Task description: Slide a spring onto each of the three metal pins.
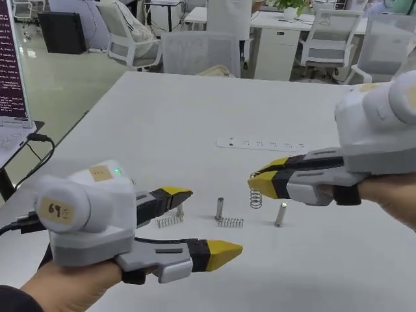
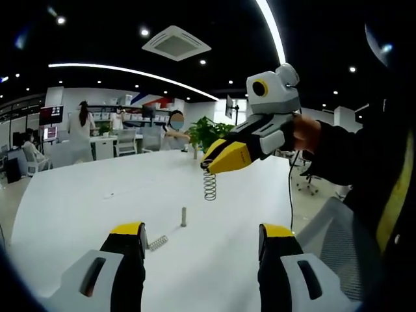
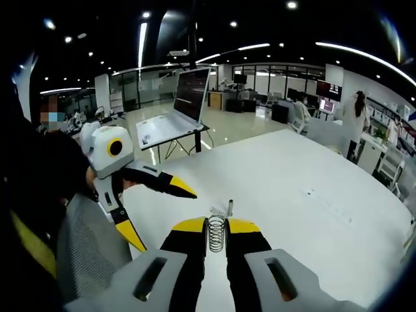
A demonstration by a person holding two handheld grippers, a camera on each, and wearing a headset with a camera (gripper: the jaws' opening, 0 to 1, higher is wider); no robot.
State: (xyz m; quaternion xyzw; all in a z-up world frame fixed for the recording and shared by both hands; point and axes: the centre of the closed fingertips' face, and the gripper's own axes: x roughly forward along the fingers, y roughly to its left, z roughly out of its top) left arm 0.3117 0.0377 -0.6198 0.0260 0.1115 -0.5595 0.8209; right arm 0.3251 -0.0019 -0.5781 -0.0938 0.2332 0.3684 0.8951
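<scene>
Jaws on the right gripper [image 3: 216, 224] are clenched on a spring [image 3: 216, 235], which stands upright between the yellow tips in the right gripper view. In the head view this spring hangs below those tips. The left gripper [image 1: 201, 220] is released, its jaws spread wide around nothing.

The head view takes in all three pins: the middle pin [image 1: 220, 208] upright, the left pin [image 1: 180, 209] partly hidden by the left gripper's upper tip, and the right pin [image 1: 280, 214] looking tilted. Two loose springs [image 1: 231, 222] lie flat near them. The left gripper view catches just one pin and one loose spring.

Beyond the pins the white table [image 1: 162, 117] runs bare to a power strip [image 1: 260, 143]. Its left edge borders a laptop [image 1: 10, 140].
</scene>
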